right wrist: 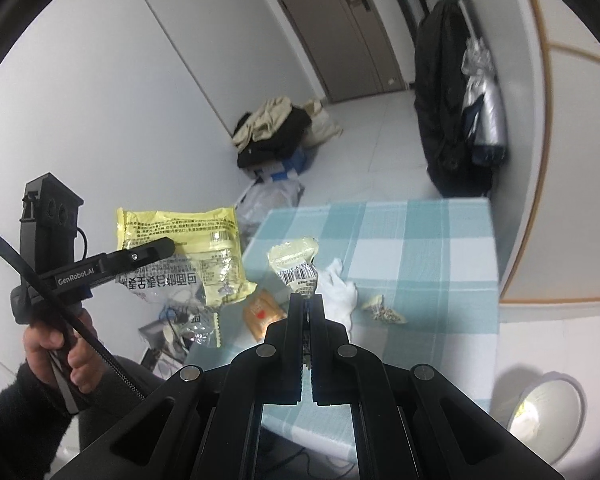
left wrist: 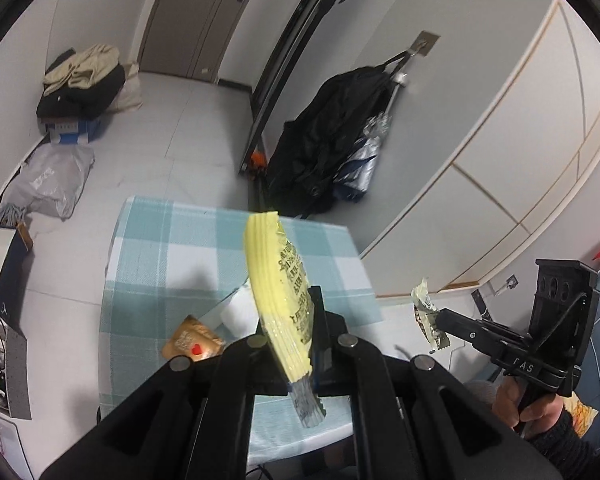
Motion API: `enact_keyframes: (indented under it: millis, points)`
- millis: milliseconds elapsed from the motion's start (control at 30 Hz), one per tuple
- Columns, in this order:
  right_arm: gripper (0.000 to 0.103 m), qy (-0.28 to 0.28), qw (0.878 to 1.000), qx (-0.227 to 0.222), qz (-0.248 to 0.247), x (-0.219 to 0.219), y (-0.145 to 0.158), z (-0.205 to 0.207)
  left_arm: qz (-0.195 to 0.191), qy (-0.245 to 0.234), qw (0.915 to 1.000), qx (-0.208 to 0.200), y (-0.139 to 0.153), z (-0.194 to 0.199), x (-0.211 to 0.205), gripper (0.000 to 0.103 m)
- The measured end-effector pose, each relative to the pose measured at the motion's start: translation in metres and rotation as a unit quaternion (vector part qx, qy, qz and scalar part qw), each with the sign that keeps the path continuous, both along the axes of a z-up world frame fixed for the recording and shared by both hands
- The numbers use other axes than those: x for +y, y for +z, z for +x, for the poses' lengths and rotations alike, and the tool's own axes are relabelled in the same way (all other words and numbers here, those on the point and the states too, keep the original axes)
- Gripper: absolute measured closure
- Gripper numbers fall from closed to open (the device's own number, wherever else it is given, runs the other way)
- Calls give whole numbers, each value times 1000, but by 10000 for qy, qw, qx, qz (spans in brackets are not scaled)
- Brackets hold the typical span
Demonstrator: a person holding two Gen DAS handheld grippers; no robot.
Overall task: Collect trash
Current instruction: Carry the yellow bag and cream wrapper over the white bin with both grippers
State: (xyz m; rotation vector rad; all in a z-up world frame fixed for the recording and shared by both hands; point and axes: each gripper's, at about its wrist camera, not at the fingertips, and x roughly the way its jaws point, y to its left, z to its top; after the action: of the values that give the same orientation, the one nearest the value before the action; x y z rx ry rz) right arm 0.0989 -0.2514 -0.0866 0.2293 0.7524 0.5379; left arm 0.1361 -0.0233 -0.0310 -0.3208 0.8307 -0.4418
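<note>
yellow wrapper (left wrist: 278,292) hiding left fingers (left wrist: 318,320)

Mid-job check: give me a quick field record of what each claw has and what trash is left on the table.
left claw: shut on yellow snack bag
right claw: shut on small barcode wrapper
table: blue-and-white checked cloth
left on table: orange packet, white tissue, torn wrapper scrap
bin: a round pale bin-like container at lower right, contents unclear
</note>
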Motion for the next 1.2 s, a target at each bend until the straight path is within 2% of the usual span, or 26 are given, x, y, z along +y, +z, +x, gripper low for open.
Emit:
enact_keyframes:
  millis: [233,500,700,900,1033,1200]
  points:
    - [101,-317,9985,-440,53,-38,34,-37,-65,-152,9993,-338,27,-18,-29,101]
    - [101,-819,9936,-778,39,-102,50,-86,-130,-743,9949,-668,50,-29,-85,101]
    - [101,-1426,9876,-656,-44,-156,42,-107,-333,-1227,9902,-585,52,-25,-134,101]
    - [101,-1982,9783,-604,-13,-208,33,-123,-423,-1734,9833,-342,42,-18,-190,101]
    - [101,-2357,9710,-400,6,-244,16,-132,-430,-2045,9778,-126,27,-14,-226,101]
    - [101,-2821,9594,45,60,-287,-19,-130,-335,-2414,9697,193,1,-8,-267,101]
